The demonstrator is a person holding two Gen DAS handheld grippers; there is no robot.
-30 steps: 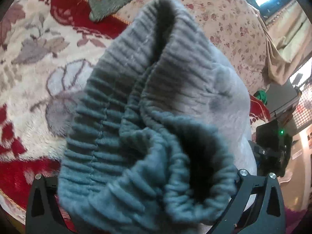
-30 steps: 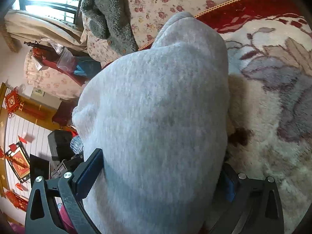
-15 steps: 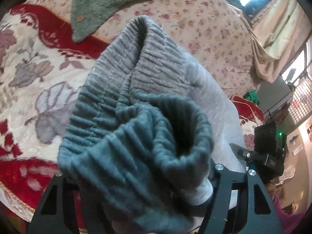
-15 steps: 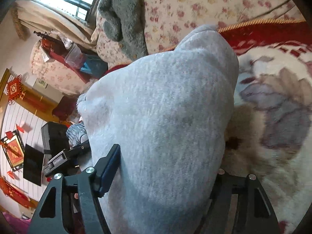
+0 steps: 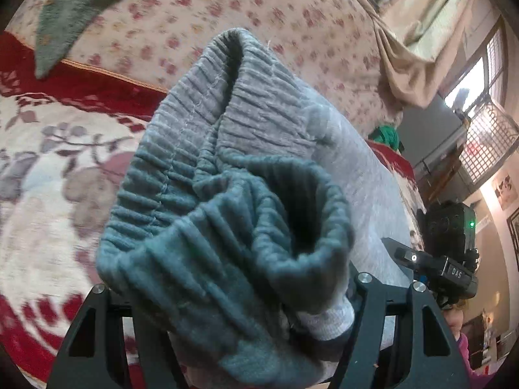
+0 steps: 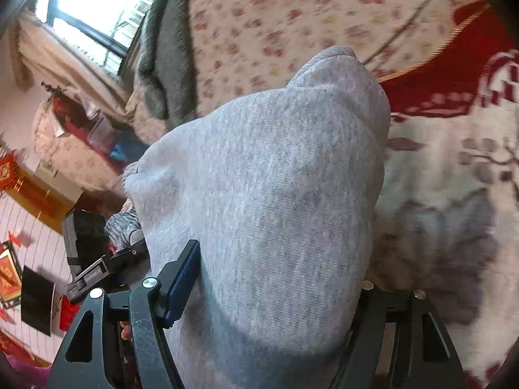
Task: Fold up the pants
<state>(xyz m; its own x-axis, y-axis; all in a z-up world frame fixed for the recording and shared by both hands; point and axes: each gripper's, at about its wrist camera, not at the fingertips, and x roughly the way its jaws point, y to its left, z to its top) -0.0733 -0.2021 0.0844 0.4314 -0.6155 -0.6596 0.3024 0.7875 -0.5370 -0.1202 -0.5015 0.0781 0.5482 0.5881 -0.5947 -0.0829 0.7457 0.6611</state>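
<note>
Grey pants fill both views. In the left wrist view the ribbed elastic waistband (image 5: 227, 162) is bunched up, and my left gripper (image 5: 233, 308) is shut on that thick wad, its tips buried in fabric. In the right wrist view the smooth grey cloth (image 6: 266, 178) bulges up between the fingers of my right gripper (image 6: 275, 291), which is shut on it. The blue left pad (image 6: 181, 278) presses into the cloth. The pants hang lifted above the blanket. Each gripper shows at the edge of the other's view, joined by the stretched cloth.
A red and cream flowered blanket (image 5: 48, 162) lies below. Beyond it is a floral sheet (image 5: 243, 9) with a grey-green fluffy garment (image 5: 61, 16) on it. A curtain (image 5: 405, 74) and a window stand at the bed's far side. A person's hand shows under the right gripper.
Both grippers' jaws have narrowed onto the bunched pants. Both hands have carried the cloth up and across the bed, so the floral sheet and window now show more.
</note>
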